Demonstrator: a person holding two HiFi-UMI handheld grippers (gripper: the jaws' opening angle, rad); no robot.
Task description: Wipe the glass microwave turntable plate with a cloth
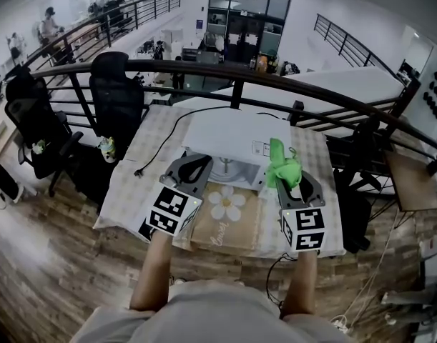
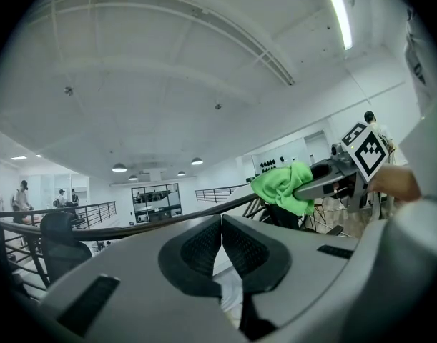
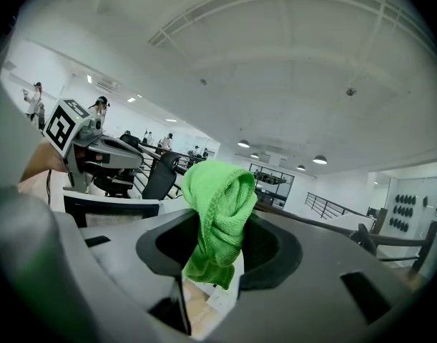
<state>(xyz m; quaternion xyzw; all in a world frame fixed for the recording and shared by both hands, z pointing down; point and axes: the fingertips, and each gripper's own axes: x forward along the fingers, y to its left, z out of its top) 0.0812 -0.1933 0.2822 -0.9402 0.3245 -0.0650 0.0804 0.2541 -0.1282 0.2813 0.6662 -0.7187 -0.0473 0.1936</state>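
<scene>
Marker cubes and bare forearms fill the bottom centre of the head view, and ahead of them both tools are held up over the table [image 1: 143, 184], in front of a white microwave [image 1: 229, 136]. The right gripper [image 3: 218, 245] is clamped on a bunched green cloth [image 3: 218, 191], which bulges above the jaws and hangs a little below them. The left gripper [image 2: 222, 224] has its jaws pressed together with nothing between them. So the cloth is in hand, but I judge that wiping has not begun: both gripper views look up at ceiling and railings, and no glass touches the cloth in either. The turntable plate itself is hard to find. A pale rounded shape [image 1: 224, 168] sits at the microwave's front edge, between the two tools in the middle of the head view, just above a tan mat with a daisy [image 1: 225, 224]. It may be the plate, but it is too small and washed out to say. Whether the microwave door is open, and whether the plate is clean or dirty, cannot be read either. The cloth's lower end is partly cut off behind the jaws.
</scene>
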